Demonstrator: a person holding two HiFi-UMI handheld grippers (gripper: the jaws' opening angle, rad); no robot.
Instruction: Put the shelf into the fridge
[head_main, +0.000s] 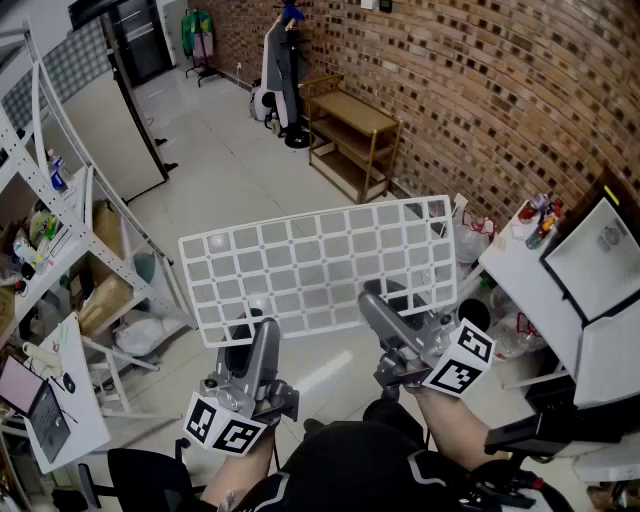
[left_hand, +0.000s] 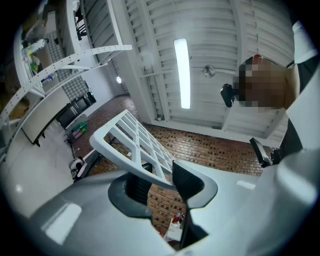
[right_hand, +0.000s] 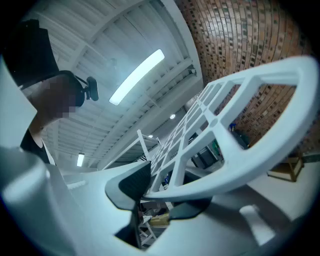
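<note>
Two grips: left gripper (head_main: 258, 326) and right gripper (head_main: 384, 306) each clamp the near rim of the shelf (head_main: 320, 258); I judge it light, rigid, possibly slippery plastic

The scene is viewed from the head, steeply down onto the floor (head_main: 230, 170), with the brick wall (head_main: 470, 100) taken in at the top right. The left gripper (head_main: 262, 325) and right gripper (head_main: 378, 303) are framed low and close. Each gripper view is taken from just behind its own jaws and tilted upward, so the ceiling (left_hand: 225, 30) is caught. The grid shelf (head_main: 320, 265) and the brick wall are shared by all three views.
</note>
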